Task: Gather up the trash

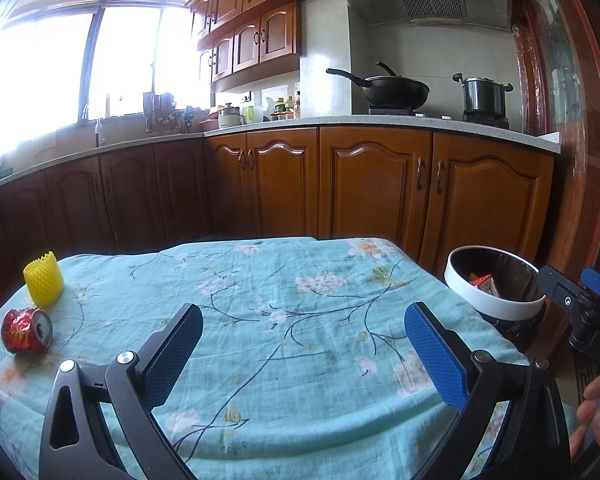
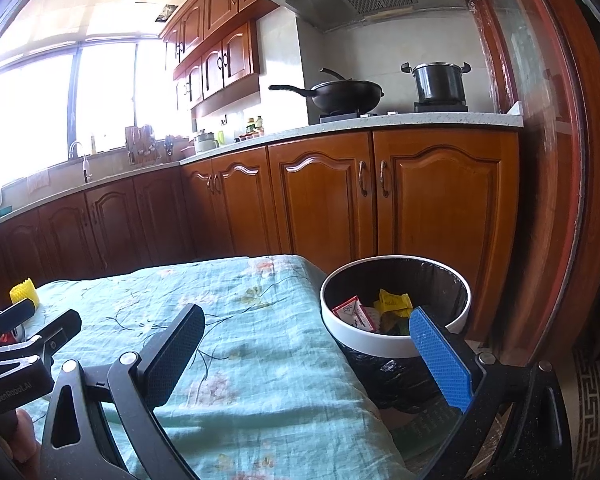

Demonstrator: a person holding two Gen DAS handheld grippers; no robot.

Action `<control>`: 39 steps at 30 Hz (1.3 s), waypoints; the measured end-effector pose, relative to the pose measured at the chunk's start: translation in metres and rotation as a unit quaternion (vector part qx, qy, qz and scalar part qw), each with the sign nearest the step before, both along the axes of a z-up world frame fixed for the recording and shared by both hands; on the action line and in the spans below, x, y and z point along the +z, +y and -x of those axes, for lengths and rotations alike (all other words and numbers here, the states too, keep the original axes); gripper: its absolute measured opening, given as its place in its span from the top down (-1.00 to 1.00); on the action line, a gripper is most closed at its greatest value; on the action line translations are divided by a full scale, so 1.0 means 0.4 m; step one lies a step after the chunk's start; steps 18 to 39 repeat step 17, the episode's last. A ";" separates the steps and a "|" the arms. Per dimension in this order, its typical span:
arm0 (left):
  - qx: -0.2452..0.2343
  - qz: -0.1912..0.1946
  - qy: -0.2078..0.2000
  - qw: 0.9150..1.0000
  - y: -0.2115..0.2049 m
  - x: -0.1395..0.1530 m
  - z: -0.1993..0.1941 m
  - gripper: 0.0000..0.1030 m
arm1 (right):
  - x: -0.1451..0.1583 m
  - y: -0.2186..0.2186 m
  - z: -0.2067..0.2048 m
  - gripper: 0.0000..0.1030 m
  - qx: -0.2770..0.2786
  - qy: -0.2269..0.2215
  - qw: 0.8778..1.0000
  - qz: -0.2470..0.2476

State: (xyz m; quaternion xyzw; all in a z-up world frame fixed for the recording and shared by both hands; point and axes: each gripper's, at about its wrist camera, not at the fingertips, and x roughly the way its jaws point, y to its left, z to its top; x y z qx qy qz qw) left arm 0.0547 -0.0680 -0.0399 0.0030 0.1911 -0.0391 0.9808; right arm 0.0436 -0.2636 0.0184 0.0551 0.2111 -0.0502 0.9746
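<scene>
**Trash collection, partly done: two items remain on the table**

The crushed red aluminium drink can (image 1: 27, 330) lies on its side near the table's left edge, its printing too crumpled to read. Just beyond it stands the yellow foam-mesh fruit sleeve (image 1: 44, 279), upright and apart from the can. Both rest on the pale-blue floral tablecloth (image 1: 284, 304). The white-rimmed round bin with a black liner (image 2: 396, 346) stands just off the table's right edge and already holds a red-and-white carton (image 2: 356, 312) and yellow wrappers (image 2: 394, 302); their print is illegible.

The left gripper (image 1: 303, 354) hangs above the cloth with jaws spread wide and nothing between them. The right gripper (image 2: 306, 356), likewise released and empty, faces the bin.

Judged step: between deposits. The next move likely calls for swinging left to the can or sleeve. The left gripper's body reads "GenRobot.AI".
</scene>
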 end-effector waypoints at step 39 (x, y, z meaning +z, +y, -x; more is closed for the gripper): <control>-0.006 0.006 0.013 1.000 0.006 0.000 -0.014 -0.98 | -0.007 0.001 -0.017 -1.00 0.005 0.013 1.000 -0.005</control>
